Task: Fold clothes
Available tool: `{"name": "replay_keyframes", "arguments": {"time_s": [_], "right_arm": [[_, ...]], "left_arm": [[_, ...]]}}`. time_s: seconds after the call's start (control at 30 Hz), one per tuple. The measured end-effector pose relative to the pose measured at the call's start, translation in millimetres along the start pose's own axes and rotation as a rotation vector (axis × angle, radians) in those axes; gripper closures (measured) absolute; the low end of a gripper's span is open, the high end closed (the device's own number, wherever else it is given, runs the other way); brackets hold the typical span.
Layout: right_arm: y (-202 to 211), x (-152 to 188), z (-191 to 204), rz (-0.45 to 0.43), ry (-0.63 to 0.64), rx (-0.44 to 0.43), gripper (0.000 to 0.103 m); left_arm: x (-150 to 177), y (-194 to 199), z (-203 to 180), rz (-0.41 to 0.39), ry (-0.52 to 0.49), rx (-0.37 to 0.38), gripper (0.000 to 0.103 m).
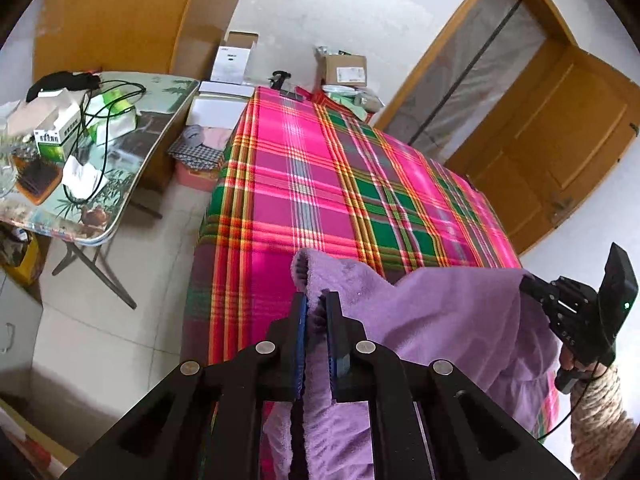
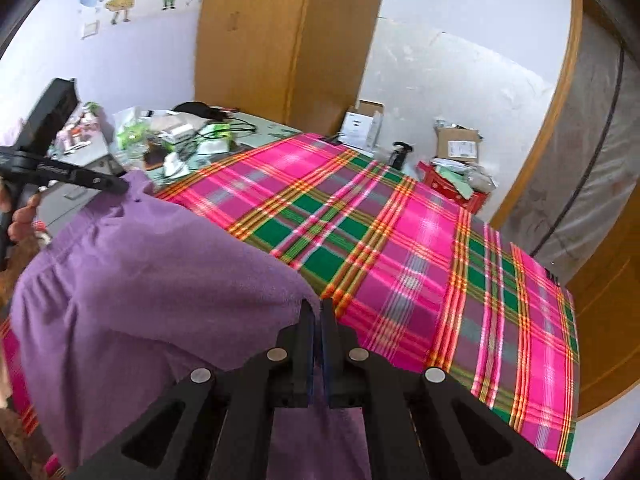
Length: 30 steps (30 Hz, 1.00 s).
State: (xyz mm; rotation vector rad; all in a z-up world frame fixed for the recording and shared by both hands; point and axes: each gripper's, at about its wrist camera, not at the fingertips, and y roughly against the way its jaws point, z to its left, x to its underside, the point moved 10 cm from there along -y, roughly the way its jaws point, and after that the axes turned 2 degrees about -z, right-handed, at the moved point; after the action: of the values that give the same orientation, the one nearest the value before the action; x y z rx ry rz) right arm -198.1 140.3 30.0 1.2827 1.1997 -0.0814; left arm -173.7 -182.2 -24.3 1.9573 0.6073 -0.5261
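Between both grippers, purple garment [image 1: 440,320] stretched sideways

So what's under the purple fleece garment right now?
The pink and green plaid cloth shows under and beyond the purple fleece garment. Whatever else lies beneath its draped folds is hidden.

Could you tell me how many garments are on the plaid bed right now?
1: a purple fleece garment at the near end of the plaid bed, pinched by the left gripper and right gripper. Its folds could hide something underneath.
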Motion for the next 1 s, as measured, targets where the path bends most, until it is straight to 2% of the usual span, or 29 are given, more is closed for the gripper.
{"name": "replay_keyframes", "arguments": {"time_s": [0.23, 0.57, 0.7, 0.8, 0.9, 1.0], "right_arm": [[-32, -13, -17, 0.005, -0.001, 0.042, 0.100], [-68, 1, -18, 0.074, -0.007, 0.054, 0.098], [-58, 0, -18, 0.059, -0.021, 0.067, 0.091], [-42, -2, -20, 0.031, -0.034, 0.080, 0.086], [-22, -4, -21, 0.009, -0.046, 0.096, 0.084], [5, -4, -20, -0.016, -0.057, 0.091, 0.084]], "left_arm": [[-14, -9, 6, -0.018, 0.004, -0.043, 0.093], [-9, -31, 24, 0.023, 0.046, -0.091, 0.093], [-5, -27, 24, 0.036, 0.061, -0.083, 0.093], [-3, -15, 21, 0.021, 0.048, -0.093, 0.087], [0, 1, 18, 0.003, 0.034, -0.105, 0.082], [8, 20, 14, -0.016, 0.041, -0.096, 0.081]]}}
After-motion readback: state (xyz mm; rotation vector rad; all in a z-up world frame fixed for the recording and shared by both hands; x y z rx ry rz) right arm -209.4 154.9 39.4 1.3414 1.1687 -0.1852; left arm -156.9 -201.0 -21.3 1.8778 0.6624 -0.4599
